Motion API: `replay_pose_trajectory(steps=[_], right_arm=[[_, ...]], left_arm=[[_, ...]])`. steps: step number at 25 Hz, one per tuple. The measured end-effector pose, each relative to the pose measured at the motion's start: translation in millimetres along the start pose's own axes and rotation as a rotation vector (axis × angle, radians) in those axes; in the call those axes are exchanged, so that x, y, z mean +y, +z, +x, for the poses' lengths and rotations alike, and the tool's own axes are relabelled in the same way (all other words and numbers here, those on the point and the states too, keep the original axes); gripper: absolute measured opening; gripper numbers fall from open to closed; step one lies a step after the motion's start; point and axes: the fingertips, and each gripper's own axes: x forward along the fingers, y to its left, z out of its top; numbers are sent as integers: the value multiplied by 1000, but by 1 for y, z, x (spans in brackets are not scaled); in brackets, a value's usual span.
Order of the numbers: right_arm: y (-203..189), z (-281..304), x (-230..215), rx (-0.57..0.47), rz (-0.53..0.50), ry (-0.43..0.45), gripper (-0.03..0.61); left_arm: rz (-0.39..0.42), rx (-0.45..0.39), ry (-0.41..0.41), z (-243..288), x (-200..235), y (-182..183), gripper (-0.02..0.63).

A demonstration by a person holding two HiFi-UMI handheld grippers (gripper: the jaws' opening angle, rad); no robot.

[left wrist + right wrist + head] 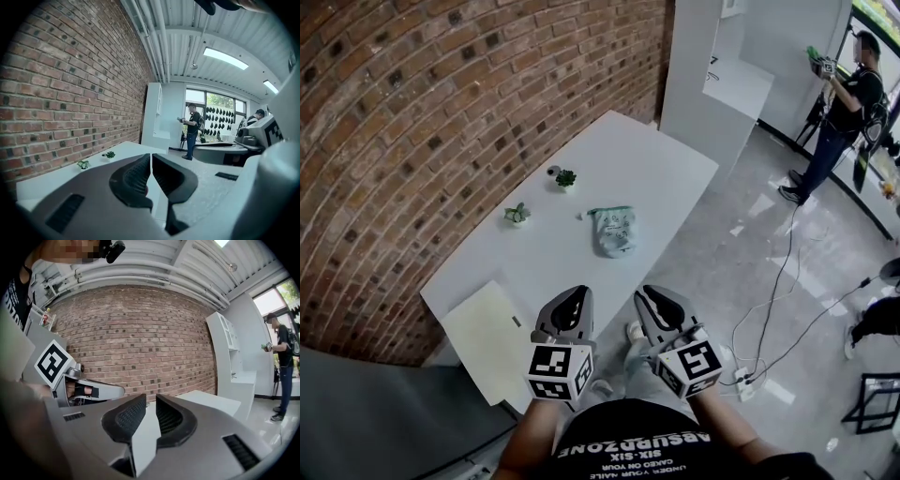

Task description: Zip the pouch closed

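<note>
White table with the pale green pouch lying untouched; both grippers hang short of it at the near edge.

Left gripper has its jaws pressed together on nothing; right gripper keeps a narrow slit between its jaws, also empty; both point forward and slightly down, side by side close to the person's body, which reads as a ready stance before any reach, since zipping probably needs one gripper to steady the fabric while the other pulls the slider; the pouch lies flat well ahead of both tips, roughly on the line between them; two small potted plants stand ahead and left of the left gripper; a pale sheet lies just to its left.
</note>
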Motion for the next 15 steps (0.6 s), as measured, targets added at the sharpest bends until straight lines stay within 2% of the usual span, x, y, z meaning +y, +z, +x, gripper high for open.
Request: replay_pose_trajectory(steps=[5,9,15], right_arm=[[0,33,-34,45,6,58,98],[0,55,-67,71,2,76,98],[7,91,-114,84,-21,94,98]], left_arm=[[-22,-18,23,38,13,14,20],[-35,-2,44,72,22,17,98],[-17,33,76,122,34,21,101]])
